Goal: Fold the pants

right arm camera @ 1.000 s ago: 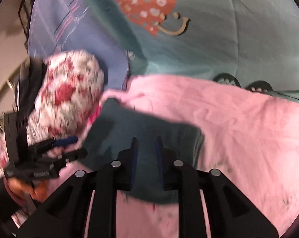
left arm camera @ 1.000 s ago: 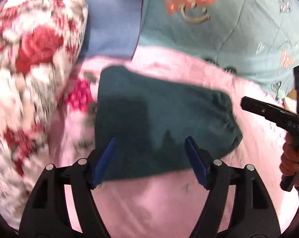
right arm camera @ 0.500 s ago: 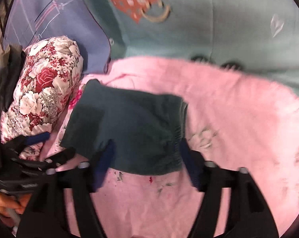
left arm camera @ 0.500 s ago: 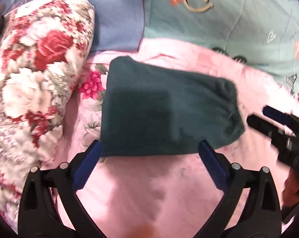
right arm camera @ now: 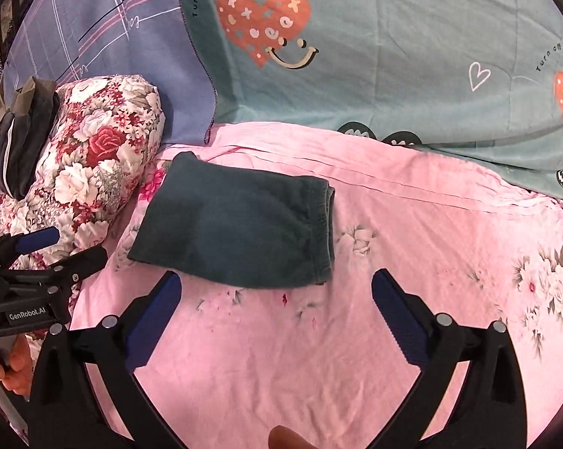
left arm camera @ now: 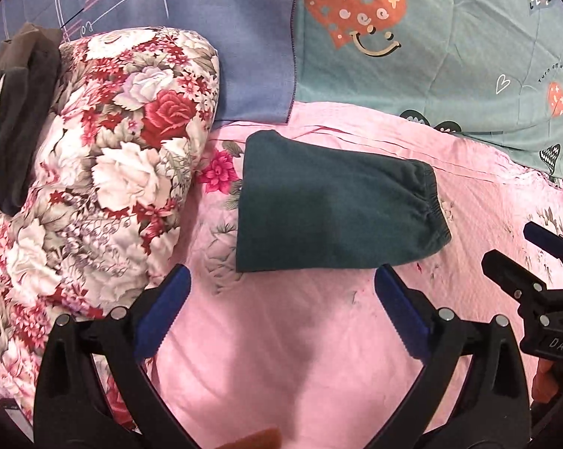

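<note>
The dark teal pants [left arm camera: 330, 205] lie folded into a compact rectangle on the pink bedsheet [left arm camera: 281, 355], elastic waistband to the right. My left gripper [left arm camera: 281, 280] hovers just short of their near edge, open, nothing between its blue pads. In the right wrist view the pants [right arm camera: 236, 224] lie ahead and slightly left of my right gripper [right arm camera: 276, 280], whose jaws are opening wide with nothing between them. Each gripper also shows in the other's view: the right gripper [left arm camera: 520, 250] at the right edge, the left gripper [right arm camera: 77, 245] at the left edge, both clear of the pants.
A rolled floral quilt [left arm camera: 113, 187] lies left of the pants with a dark folded garment [left arm camera: 12, 112] on top. A teal blanket with a red heart [left arm camera: 431, 56] and a purple-blue sheet [left arm camera: 225, 37] cover the far side. Hands grip both handles.
Both grippers opened and drew back and up from the pants. The right one was nearly shut over the near edge a second ago. The pants now lie flat and free.
</note>
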`<state>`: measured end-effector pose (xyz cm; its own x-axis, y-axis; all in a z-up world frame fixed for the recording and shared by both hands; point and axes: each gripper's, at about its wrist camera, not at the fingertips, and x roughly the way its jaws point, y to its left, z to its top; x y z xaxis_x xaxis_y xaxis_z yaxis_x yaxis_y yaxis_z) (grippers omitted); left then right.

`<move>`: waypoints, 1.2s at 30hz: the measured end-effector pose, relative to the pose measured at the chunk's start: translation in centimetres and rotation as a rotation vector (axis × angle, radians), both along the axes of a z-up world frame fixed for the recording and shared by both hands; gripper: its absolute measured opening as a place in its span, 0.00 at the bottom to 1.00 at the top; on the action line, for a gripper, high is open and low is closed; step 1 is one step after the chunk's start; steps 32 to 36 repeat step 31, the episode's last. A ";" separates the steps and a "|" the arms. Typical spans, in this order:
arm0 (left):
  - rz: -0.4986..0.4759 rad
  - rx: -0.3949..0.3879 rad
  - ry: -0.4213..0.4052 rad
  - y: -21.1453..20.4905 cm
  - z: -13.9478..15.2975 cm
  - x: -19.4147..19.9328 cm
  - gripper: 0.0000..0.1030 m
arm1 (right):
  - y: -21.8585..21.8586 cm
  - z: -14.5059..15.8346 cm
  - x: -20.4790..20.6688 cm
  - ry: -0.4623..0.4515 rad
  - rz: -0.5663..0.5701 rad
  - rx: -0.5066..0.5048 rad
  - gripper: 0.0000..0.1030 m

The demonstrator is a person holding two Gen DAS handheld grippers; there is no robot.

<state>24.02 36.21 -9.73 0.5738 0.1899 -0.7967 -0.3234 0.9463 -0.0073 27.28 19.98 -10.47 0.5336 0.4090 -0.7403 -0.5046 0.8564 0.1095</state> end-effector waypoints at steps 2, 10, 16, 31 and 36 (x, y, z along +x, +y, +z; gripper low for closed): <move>-0.004 0.001 -0.006 -0.3 0.3 -0.4 0.97 | -0.1 0.3 -0.5 -0.008 0.003 -0.002 0.99; -0.028 0.028 -0.005 -1.3 0.8 -1.0 0.97 | -0.4 0.6 -1.2 -0.007 0.007 -0.004 0.99; -0.029 0.025 -0.010 -1.5 1.1 -1.0 0.97 | -0.4 0.8 -1.4 -0.008 0.012 -0.001 0.99; -0.027 0.015 -0.012 -1.5 1.2 -0.9 0.97 | -0.5 1.2 -1.2 -0.005 0.011 0.009 0.99; -0.027 0.015 -0.012 -1.5 1.2 -0.9 0.97 | -0.5 1.2 -1.2 -0.005 0.011 0.009 0.99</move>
